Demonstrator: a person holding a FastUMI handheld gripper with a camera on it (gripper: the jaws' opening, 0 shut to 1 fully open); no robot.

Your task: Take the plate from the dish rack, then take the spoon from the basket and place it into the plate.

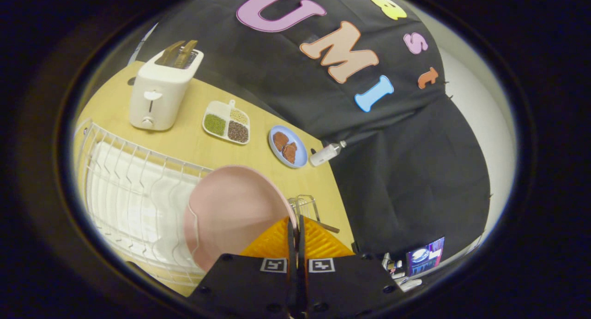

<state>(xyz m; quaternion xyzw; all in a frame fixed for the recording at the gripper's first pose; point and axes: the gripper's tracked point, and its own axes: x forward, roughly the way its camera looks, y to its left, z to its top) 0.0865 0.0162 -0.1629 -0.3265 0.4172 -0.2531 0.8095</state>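
The pink plate [231, 213] stands tilted at the right end of the white wire dish rack [129, 189]. One rack wire crosses its left edge. My gripper [295, 233] is shut on the plate's right rim, the fingers almost touching with the thin rim between them. Just beyond the fingertips stands a small wire basket [305, 204], and a thin brown handle [329, 227], possibly the spoon's, sticks out to its right. Whatever else the basket holds is hidden behind my fingers.
On the wooden table [203, 148] beyond the rack stand a cream toaster [159, 90] with toast in it, a divided tray of beans [227, 123], a blue plate with brown food [287, 147] and a lying white bottle [325, 153]. The table's edge runs right of the basket.
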